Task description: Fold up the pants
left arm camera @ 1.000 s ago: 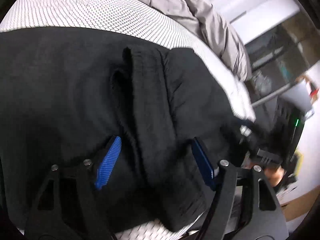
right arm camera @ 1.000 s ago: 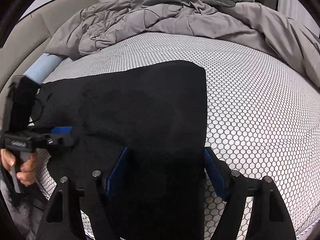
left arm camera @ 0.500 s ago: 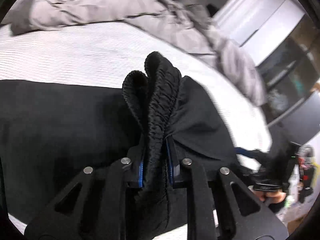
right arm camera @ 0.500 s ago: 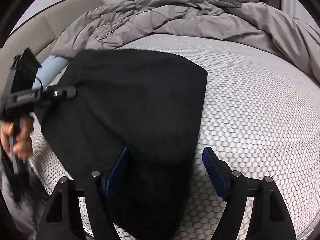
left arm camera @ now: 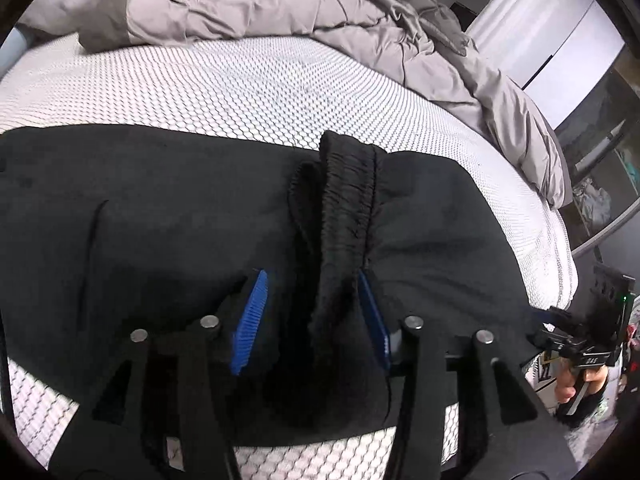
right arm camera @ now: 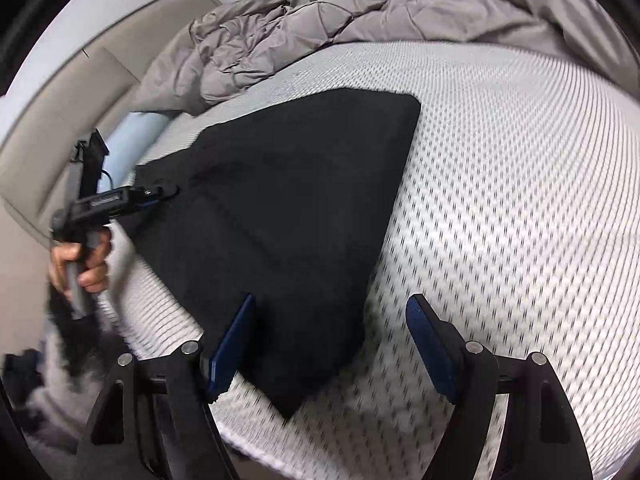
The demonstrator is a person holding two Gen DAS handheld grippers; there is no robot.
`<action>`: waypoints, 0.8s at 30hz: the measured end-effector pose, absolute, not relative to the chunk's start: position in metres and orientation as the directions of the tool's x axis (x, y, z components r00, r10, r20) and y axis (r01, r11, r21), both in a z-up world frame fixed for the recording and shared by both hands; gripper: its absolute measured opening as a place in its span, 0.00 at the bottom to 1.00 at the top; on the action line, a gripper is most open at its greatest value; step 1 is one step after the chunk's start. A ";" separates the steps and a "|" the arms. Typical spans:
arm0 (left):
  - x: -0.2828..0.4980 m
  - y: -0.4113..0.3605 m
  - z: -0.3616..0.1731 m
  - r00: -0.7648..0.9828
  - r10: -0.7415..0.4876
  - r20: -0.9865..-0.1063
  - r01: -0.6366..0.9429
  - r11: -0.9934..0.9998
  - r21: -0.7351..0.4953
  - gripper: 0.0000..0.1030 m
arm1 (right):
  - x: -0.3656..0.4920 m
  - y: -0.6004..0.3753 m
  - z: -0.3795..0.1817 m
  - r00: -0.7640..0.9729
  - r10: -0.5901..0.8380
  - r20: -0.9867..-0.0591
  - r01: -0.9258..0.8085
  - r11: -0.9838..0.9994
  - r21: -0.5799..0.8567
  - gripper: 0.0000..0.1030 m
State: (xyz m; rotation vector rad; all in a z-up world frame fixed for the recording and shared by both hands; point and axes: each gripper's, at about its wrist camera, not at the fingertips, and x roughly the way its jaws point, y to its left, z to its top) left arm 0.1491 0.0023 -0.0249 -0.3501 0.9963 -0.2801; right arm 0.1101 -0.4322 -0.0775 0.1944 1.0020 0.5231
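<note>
Left claw (left arm camera: 314, 316) apart around bunched waistband (left arm camera: 348, 184); right claw (right arm camera: 332, 350) apart over pants (right arm camera: 296, 208), hem blurred, bed (right arm camera: 500, 184) beneath.

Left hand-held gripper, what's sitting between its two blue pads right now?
In the left wrist view, the bunched elastic waistband of the black pants runs between the open pads of the left hand-held gripper.

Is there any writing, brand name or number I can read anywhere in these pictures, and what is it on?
None reads clearly.
Pale lettering on the side of the right hand-held gripper, seen from the left wrist view: too small to read.
Pale lettering on the side of the left hand-held gripper, seen from the right wrist view: blurred, unreadable.
The black pants show no label.
</note>
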 end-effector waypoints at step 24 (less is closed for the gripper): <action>0.107 0.012 -0.006 0.516 -0.432 -0.740 0.171 0.898 -0.405 0.29 | 0.072 -0.454 -0.045 0.502 0.561 -0.659 -0.373 0.827 0.420 0.46</action>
